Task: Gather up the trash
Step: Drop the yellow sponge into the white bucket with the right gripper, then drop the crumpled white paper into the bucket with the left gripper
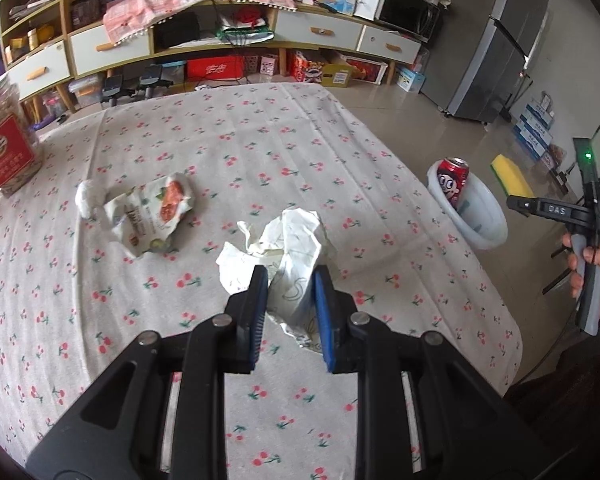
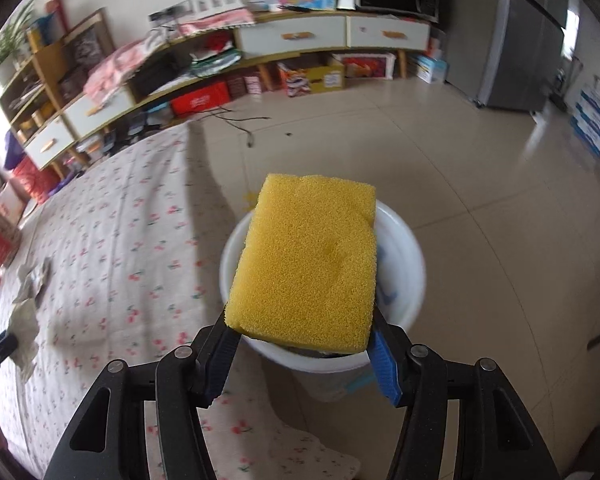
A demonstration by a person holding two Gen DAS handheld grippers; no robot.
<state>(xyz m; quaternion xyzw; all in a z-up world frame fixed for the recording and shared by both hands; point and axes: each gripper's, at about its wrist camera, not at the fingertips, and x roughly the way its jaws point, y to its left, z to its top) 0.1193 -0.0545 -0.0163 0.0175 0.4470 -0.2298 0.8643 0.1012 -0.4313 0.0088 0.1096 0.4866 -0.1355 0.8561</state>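
Left gripper (image 1: 290, 280): clenched on the crumpled paper (image 1: 288, 248), held over the cherry-print tablecloth (image 1: 260, 140), left of the bin
Right gripper (image 2: 300, 344): grasping the yellow sponge (image 2: 306, 264) by its near end, directly above the white bin (image 2: 404, 256)
Snack wrapper (image 1: 152, 212): on the cloth, further left of the bin

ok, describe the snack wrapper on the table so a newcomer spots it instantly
On the cherry-print tablecloth, look left of the crumpled white paper. The snack wrapper lies flattened beside a small white wad; it alone carries printed orange and green food graphics.
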